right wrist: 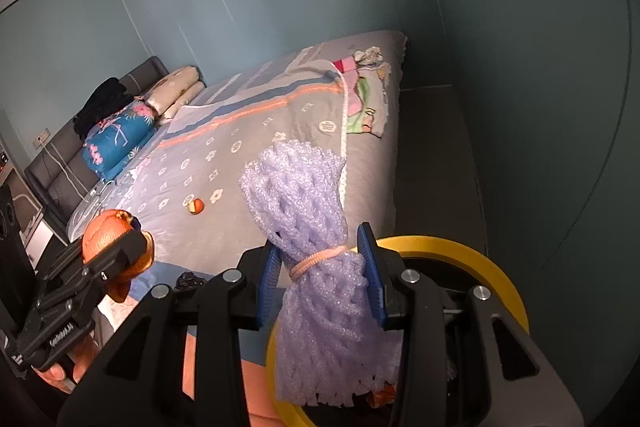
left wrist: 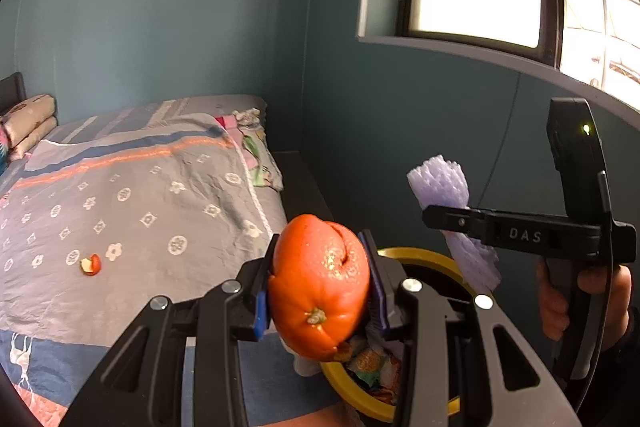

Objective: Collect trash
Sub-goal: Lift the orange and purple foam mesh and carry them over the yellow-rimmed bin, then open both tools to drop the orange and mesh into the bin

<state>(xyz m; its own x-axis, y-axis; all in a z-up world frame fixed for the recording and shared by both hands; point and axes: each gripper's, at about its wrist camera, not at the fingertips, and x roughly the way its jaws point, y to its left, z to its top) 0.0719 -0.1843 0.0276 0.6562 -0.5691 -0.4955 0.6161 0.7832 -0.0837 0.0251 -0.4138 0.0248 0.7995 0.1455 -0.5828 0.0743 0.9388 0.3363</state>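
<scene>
The left gripper (left wrist: 320, 287) pinches a big piece of orange peel (left wrist: 320, 287) between its blue pads, right above a yellow bin (left wrist: 416, 256) that has scraps and crumpled wrappers (left wrist: 370, 367) inside. The right gripper (right wrist: 322, 273) squeezes a purple foam net (right wrist: 316, 267) tied with a pink band (right wrist: 316, 261) — it hangs over the same bin's yellow rim (right wrist: 452, 247). One small bit of peel (left wrist: 91, 264) lies on the gray flowered bed cover (left wrist: 140, 195), well away from the bin.
</scene>
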